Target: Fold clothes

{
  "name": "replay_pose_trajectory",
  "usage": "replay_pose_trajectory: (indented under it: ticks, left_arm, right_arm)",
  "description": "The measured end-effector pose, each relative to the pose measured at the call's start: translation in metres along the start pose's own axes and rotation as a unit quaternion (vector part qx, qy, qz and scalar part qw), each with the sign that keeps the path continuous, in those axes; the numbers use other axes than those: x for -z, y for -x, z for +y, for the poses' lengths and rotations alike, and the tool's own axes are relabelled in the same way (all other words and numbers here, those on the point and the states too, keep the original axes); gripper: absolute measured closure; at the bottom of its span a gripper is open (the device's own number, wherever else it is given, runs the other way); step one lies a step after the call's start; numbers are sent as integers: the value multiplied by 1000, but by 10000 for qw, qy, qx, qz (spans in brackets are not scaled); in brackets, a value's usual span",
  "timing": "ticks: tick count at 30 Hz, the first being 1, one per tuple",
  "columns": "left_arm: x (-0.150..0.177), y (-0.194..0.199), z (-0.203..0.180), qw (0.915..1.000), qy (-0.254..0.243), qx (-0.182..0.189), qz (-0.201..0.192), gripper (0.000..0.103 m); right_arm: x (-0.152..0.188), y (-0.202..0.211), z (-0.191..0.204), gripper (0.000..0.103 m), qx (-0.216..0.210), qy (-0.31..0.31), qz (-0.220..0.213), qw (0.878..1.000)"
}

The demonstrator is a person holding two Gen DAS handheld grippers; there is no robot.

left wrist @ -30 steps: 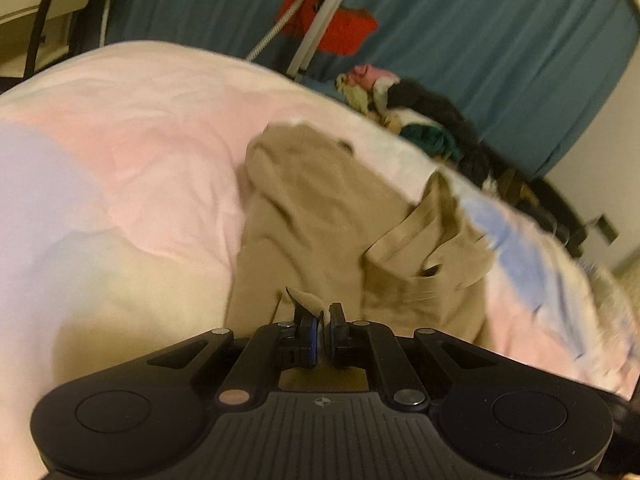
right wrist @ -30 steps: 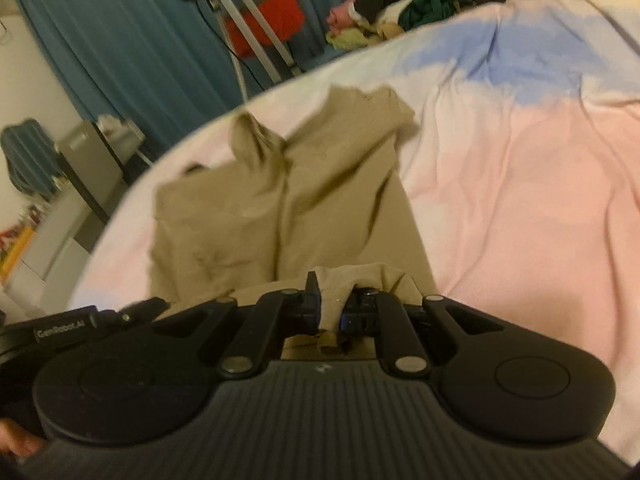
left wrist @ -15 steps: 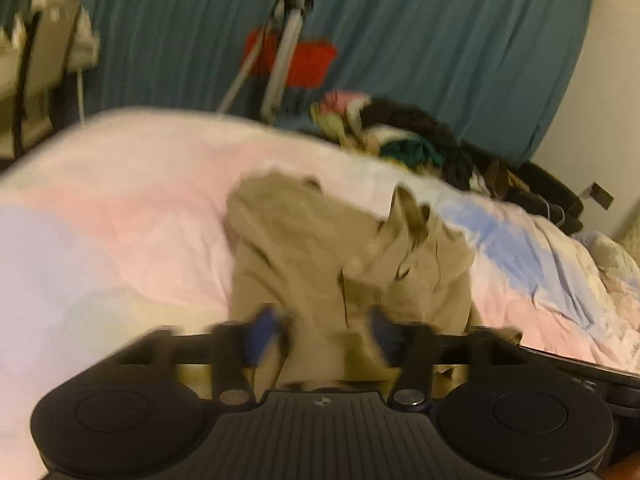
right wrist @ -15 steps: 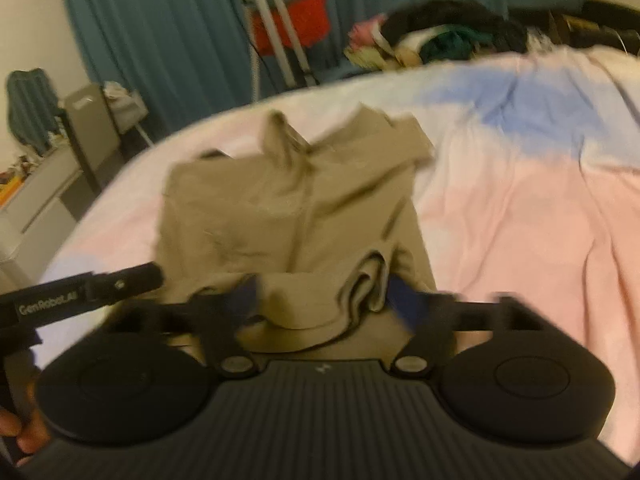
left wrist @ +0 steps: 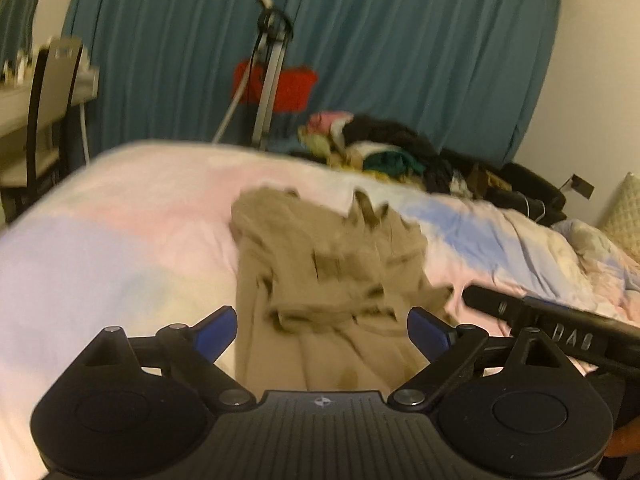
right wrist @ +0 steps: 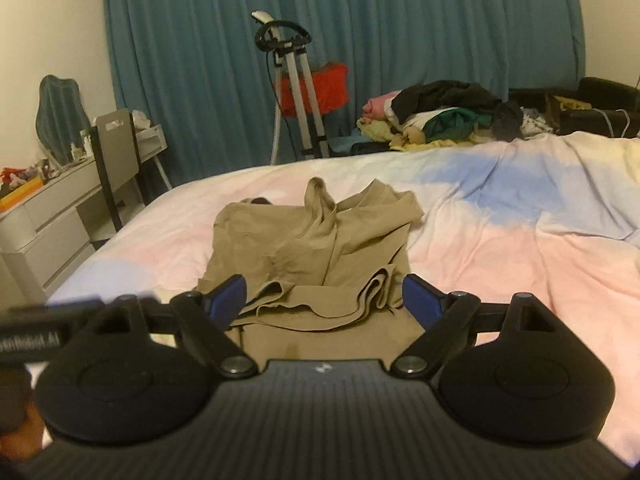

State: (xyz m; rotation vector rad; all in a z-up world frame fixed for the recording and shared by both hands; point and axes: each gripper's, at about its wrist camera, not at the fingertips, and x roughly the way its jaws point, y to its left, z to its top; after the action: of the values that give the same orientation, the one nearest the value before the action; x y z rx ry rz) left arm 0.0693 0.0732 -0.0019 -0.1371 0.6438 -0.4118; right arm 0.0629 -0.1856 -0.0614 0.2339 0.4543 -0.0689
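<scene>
Your left gripper [left wrist: 322, 330] and right gripper [right wrist: 320, 300] both have jaws spread, holding nothing. The tan garment [right wrist: 316, 248] lies rumpled on the bed [right wrist: 500, 248]. Beyond the garment sit a clothes pile [right wrist: 436, 118] and a steamer stand [right wrist: 296, 88].

Ahead of me the bed [right wrist: 500, 240] wears a pastel pink, blue and white cover. Behind it hangs a teal curtain [right wrist: 400, 32], with a steamer stand [right wrist: 296, 80] and red basket [right wrist: 332, 88] in front. A dresser [right wrist: 44, 216] stands at left.
</scene>
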Motion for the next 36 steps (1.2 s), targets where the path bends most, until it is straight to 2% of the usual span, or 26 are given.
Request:
replay_pose_trajectory:
  ticks: [2,4,7,10,12,14,16,17,19,22,25,28,30,32,34,36]
  left_arm:
    - [9,-3,6,9987,356,98,347,10]
    - [21,-8,16,9934,850,277,712,10]
    - [42,-16,34,9762,1659,690,1218,11]
    - [57,-26,50,9573,2303,906,1495,11]
    - [67,-40,59,9418,2718,994,1711,13]
    - [74,-53,65,9299,3061,969,1795,15]
    - [78,-62,71,9223,3374,886,1663,26]
    - [79,-64,74,9204,3505,821,1526,31]
    - [80,-67,80,9167,3694,701,1351,57]
    - [84,-68,84,9146,3791,606,1268,84]
    - [85,-63,86,9116,3893,656,1144,93]
    - [84,-57,84,9169,3804,648,1014,94]
    - [84,-56,81,9201,3739,629,983,94]
    - [83,-57,81,9204,3730,618,999,94]
    - [81,-58,82,9199,3736,611,1023,94]
    - [80,-58,83,9194,3745,614,1036,94]
  right_arm:
    - [1,8,0,17,29,3,-36,10000]
    - [4,12,-3,17,73,-96,36,9999]
    - [8,15,-7,17,143,-219,148,9995]
    - [9,14,-7,17,216,-214,213,9993]
    - [10,12,-7,17,264,-211,257,9991]
    - [11,11,-7,17,313,-207,300,9988]
    - [12,10,-7,17,361,-204,343,9985]
    - [12,9,-8,17,386,-202,365,9984]
    - [13,8,-8,17,434,-199,409,9980]
    - [15,5,-17,17,301,-571,564,9963]
    - [17,2,-27,17,150,-972,725,9925]
    - [21,1,-39,17,-290,-1706,999,9798]
    - [23,3,-38,17,-266,-1723,991,9797]
    - [22,7,-34,17,-198,-1512,862,9845]
    - [20,11,-29,32,-161,-1247,747,9892]
    - [18,13,-26,70,-54,-1056,700,9919]
